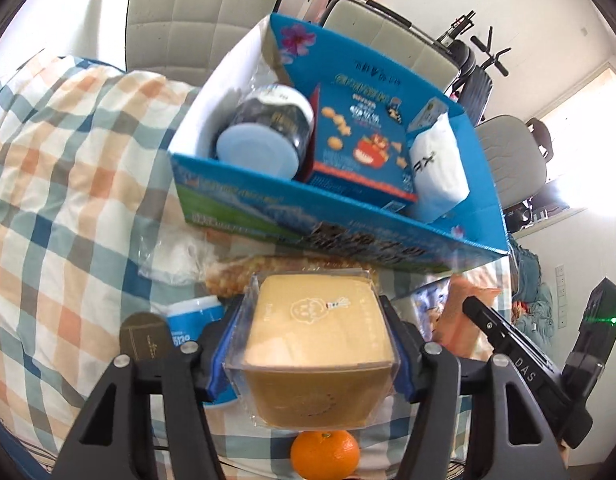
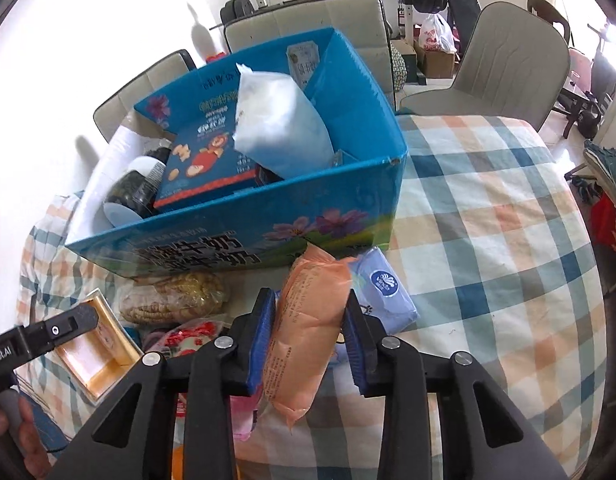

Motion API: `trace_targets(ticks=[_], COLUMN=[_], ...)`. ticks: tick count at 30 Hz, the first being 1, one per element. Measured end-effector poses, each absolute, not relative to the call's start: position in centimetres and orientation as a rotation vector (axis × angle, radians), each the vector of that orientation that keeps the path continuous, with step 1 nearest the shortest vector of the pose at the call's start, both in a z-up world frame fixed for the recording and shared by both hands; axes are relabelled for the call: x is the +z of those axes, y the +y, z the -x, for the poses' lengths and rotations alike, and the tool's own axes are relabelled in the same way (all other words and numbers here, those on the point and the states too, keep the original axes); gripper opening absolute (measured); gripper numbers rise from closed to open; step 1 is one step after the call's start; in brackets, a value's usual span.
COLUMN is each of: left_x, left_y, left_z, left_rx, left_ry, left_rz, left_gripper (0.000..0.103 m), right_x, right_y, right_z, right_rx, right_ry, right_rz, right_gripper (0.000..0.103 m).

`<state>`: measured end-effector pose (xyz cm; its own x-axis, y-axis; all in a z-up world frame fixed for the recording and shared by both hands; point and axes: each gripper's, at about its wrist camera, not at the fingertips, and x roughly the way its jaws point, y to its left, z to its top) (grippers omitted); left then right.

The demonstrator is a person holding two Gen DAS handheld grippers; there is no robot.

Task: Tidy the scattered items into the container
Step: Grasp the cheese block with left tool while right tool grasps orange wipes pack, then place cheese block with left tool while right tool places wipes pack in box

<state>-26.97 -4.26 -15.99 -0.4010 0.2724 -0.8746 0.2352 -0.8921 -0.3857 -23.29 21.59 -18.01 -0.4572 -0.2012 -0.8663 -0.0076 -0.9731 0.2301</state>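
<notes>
Left wrist view: the left gripper (image 1: 314, 354) clamps a golden box in clear plastic wrap (image 1: 318, 354), its blue pads pressed on the two long sides, so the box's long axis runs forward toward the blue cardboard carton (image 1: 348, 224). The carton holds a dark jar with a pale lid (image 1: 268, 136), a blue biscuit box (image 1: 358, 152) and a white pouch (image 1: 438, 170). Between box and carton lie a crinkled bag of yellow kernels (image 1: 236, 276) and clear plastic. A round orange (image 1: 325, 455) sits below the jaws on the checked cloth (image 1: 60, 184).

Right wrist view: the right gripper (image 2: 308, 340) squeezes a soft orange packet (image 2: 308, 332), its long axis pointing up toward the carton's front wall. Just beside it rests a pale blue tissue pack (image 2: 384, 292); the kernel bag lies left.
</notes>
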Motion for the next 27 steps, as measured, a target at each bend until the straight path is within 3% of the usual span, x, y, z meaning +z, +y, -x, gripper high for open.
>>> trace_targets(ticks=[5,10,12,14,17,18,20,21,27], left_x=[-16.0,-16.5,-16.7,-16.9,-17.2,-17.3,-17.2,-17.1,-13.1], left_y=[-4.1,-3.7,-3.8,-3.9,-3.9,-4.0,-4.0,-4.0,-4.7], left_z=[27.2,26.4,26.3,26.2,26.3,26.4,26.4,26.4,25.8], left_rx=[2.495,2.480,2.472,2.470,2.465,2.462,2.456,2.455,2.481], left_ry=[-0.729,-0.715,-0.720,-0.720,-0.727,-0.731,-0.745,-0.754,-0.822], left_rz=[1.708,1.731,1.742,1.745,1.753,1.756,1.752,1.744,1.585], left_gripper=[0.063,0.063,0.063,0.063,0.063,0.063,0.063,0.063,0.063], right_x=[-17.4,-20.4,-20.6,-20.7,-21.7,-22.4,-23.0,-22.8,-20.1], right_y=[21.3,21.5,21.9,22.1,21.4,20.8,19.0,18.3,18.0], right_z=[24.0,25.2,25.3,25.6,26.7,27.3,28.1,28.3,26.8], right_rx=[-2.559,-2.454,-2.487,-2.462,-2.379,-2.350,-2.377,-2.399,-2.453], right_ry=[-0.256,-0.287,-0.315,-0.396,-0.481,-0.466,-0.299,-0.219,-0.139], right_rz=[-1.569,-1.688,-1.658,-1.642,-1.685,-1.718,-1.758,-1.752,-1.671], right_gripper=[0.031,0.033,0.045,0.049,0.070,0.071,0.065,0.047,0.045])
